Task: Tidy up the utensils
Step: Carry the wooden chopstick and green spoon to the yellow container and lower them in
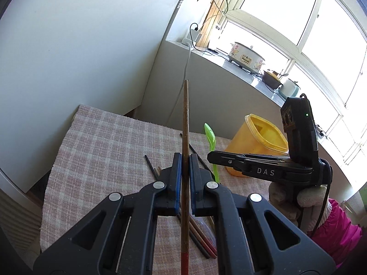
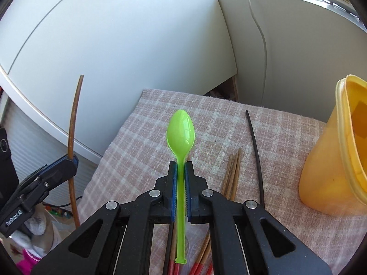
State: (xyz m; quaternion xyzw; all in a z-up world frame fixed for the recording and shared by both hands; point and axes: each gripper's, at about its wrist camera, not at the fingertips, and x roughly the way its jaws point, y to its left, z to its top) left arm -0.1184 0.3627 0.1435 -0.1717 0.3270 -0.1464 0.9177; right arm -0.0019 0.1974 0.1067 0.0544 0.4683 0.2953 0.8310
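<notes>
The green spoon [image 2: 181, 133] is clamped by its handle between the pads of the right gripper [image 2: 180, 167], lifted clear of the checked cloth [image 2: 142, 151]. Its long axis runs straight along the fingers, bowl forward and away from the camera, handle end back toward the wrist. One brown chopstick [image 1: 185, 137] is pinched in the left gripper [image 1: 184, 158], also raised off the cloth; it lies along those fingers with its thin tip pointing forward and up and its red end back toward the camera.

To the right of the spoon stands one yellow container [image 2: 339, 155], upright with its mouth open, near the cloth's right edge. Between the spoon and the container the cloth holds a loose bundle of brown chopsticks [image 2: 232, 174] and a single black chopstick [image 2: 255, 155], all lying roughly lengthwise away from the camera; the exact count in the bundle cannot be told. More red-ended sticks lie under the right gripper.

The cloth's far edge meets a white cabinet [image 2: 114, 57] and a pale wall below a windowsill [image 1: 240, 68]. The left half of the cloth lies bare.
</notes>
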